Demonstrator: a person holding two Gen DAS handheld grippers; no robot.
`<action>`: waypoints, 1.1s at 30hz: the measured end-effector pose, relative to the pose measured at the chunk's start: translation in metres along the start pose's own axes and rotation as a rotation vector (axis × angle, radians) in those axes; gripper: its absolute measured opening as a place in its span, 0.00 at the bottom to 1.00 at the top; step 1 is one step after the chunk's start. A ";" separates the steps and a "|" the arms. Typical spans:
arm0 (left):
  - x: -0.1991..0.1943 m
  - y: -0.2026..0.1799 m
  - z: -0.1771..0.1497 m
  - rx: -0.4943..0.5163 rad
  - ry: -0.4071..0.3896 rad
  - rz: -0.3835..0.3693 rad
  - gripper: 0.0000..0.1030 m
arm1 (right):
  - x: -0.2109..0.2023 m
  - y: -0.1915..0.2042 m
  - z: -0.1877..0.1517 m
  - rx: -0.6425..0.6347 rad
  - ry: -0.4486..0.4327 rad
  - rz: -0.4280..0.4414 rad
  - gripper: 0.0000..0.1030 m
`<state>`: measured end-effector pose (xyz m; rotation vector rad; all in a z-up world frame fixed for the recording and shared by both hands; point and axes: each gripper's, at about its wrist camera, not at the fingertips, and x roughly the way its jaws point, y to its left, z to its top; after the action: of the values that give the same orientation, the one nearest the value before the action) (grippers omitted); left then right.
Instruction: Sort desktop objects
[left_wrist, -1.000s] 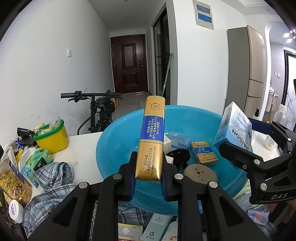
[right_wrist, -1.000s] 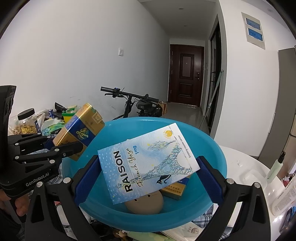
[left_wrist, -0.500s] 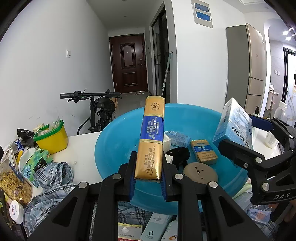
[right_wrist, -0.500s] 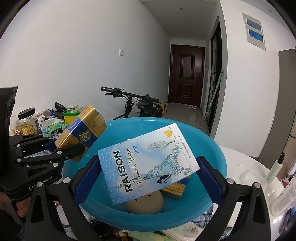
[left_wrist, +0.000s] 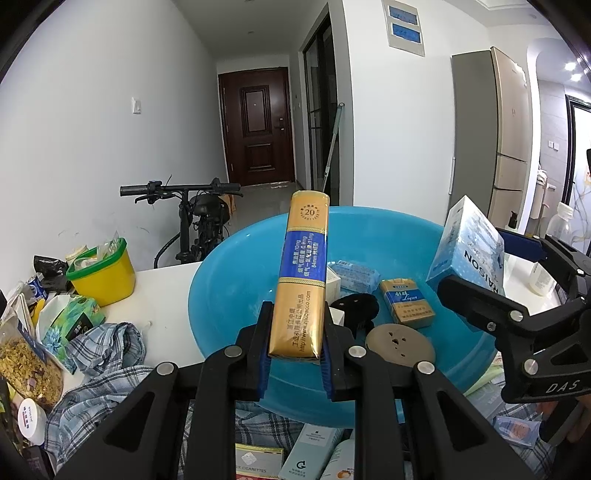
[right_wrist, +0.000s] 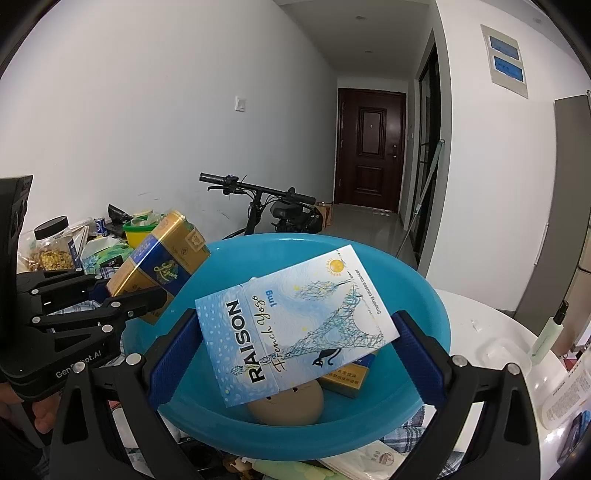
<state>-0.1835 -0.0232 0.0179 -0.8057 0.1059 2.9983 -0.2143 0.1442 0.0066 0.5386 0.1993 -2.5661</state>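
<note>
Jaws clamped: left gripper (left_wrist: 294, 345) on gold carton (left_wrist: 301, 275), right gripper (right_wrist: 295, 354) on RAISON box (right_wrist: 295, 321), above basin rim (right_wrist: 258, 238).

gold-and-blue carton (left_wrist: 301, 280), turquoise basin (left_wrist: 229, 280), plaid cloth (left_wrist: 107, 343)

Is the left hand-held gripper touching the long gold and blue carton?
Touching. The left wrist view shows the left hand-held gripper pressing both blue pads against the gold and blue carton.

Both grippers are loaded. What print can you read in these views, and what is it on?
"20": end of gold carton in left gripper
"RAISON French Yogo 1mg": blue box in right gripper
"Liqun": small gold pack in blue basin
"DAS": right gripper's frame
Carton's side print: too small.
</note>
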 end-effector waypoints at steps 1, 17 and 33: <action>0.000 0.000 0.000 0.000 -0.001 -0.001 0.22 | 0.000 0.000 0.000 -0.002 -0.001 0.000 0.97; -0.002 -0.001 -0.001 0.018 -0.037 0.140 1.00 | -0.001 -0.004 0.001 0.018 -0.006 0.000 0.97; -0.002 0.000 0.000 0.016 -0.022 0.113 1.00 | 0.005 -0.002 -0.002 0.013 0.007 -0.004 0.97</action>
<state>-0.1815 -0.0233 0.0188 -0.7905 0.1801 3.1070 -0.2185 0.1446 0.0026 0.5525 0.1863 -2.5714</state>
